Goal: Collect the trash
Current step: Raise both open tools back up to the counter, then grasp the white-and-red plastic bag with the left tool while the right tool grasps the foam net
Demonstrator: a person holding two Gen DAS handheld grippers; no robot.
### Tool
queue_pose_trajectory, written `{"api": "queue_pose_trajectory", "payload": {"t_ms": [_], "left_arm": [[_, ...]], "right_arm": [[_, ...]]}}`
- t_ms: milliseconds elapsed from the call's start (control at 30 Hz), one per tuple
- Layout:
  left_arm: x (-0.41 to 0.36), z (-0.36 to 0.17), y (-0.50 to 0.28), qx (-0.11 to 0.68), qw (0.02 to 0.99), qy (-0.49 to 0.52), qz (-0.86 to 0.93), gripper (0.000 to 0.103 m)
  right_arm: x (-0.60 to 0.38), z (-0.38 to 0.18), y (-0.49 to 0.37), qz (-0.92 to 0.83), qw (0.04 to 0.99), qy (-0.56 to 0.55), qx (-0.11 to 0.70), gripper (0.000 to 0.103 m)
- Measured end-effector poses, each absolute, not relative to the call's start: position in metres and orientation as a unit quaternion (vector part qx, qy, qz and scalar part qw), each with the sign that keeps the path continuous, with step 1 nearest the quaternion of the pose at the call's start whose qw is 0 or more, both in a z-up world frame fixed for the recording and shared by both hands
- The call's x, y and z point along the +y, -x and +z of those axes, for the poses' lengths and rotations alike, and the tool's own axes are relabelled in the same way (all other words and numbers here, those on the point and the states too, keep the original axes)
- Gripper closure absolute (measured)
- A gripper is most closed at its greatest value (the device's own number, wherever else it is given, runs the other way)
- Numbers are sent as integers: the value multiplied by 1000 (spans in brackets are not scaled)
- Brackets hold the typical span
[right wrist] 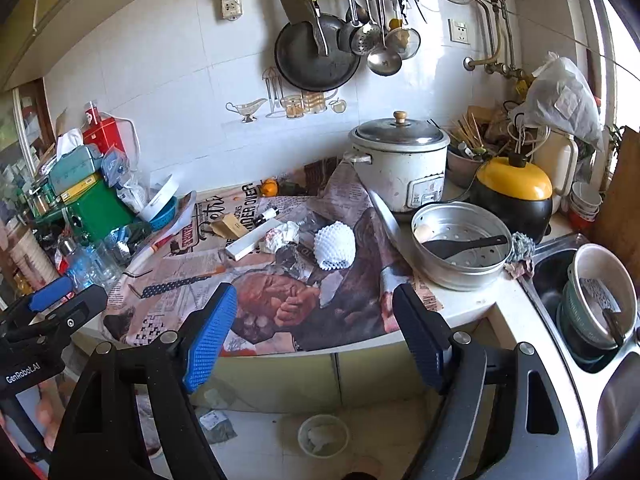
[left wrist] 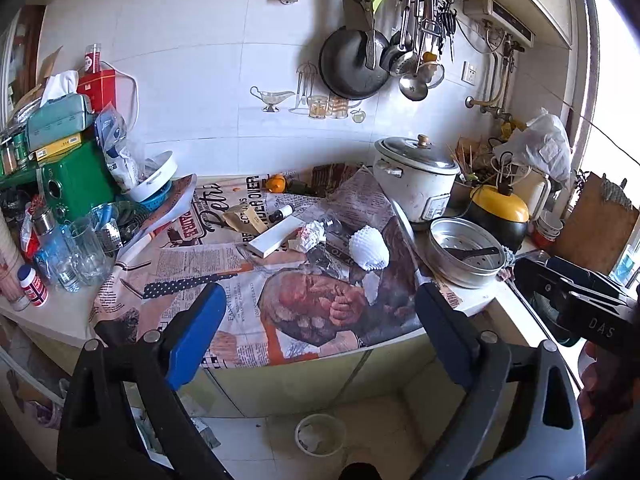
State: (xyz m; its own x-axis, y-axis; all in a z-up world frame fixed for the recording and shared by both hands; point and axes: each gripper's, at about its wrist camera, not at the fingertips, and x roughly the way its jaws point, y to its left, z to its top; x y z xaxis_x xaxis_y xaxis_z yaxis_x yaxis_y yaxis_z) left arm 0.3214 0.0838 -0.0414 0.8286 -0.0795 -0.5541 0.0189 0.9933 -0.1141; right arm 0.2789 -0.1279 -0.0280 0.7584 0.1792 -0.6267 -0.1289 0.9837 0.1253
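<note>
A: Trash sits on the table (left wrist: 476, 304), on the printed paper (left wrist: 224, 280). See the crumpled wrapper (left wrist: 310, 235)? It lies near the middle, touching the long white box (left wrist: 275, 236).

B: Yes. And the white foam net (left wrist: 369, 249) is just beside it, nearer the metal steamer pot (left wrist: 466, 258).

A: Where is the left claw (left wrist: 316, 336)?

B: It hangs at the front edge of the table. Its blue pads stand wide apart, with nothing between them. The trash is farther back, well apart from it.

A: And the right claw (right wrist: 314, 334)?

B: Same. It is open too and holds nothing. The foam net (right wrist: 335, 250) lies past its tips, toward the wall.

A: What is down on the floor (right wrist: 264, 432)?

B: A small white cup (right wrist: 323, 436) with something pale inside, below both claws.
</note>
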Motion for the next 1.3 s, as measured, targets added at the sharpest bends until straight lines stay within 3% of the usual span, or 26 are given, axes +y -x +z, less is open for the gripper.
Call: {"api": "queue_pose_trajectory", "payload": {"t_ms": [600, 1300], "left_arm": [[32, -59, -478, 322, 944, 56, 51, 5], [102, -149, -609, 428, 901, 49, 49, 5]], "right_arm": [[-191, -64, -440, 134, 913, -9, 386, 26], [-119, -203, -559, 151, 814, -33, 560, 26]]}}
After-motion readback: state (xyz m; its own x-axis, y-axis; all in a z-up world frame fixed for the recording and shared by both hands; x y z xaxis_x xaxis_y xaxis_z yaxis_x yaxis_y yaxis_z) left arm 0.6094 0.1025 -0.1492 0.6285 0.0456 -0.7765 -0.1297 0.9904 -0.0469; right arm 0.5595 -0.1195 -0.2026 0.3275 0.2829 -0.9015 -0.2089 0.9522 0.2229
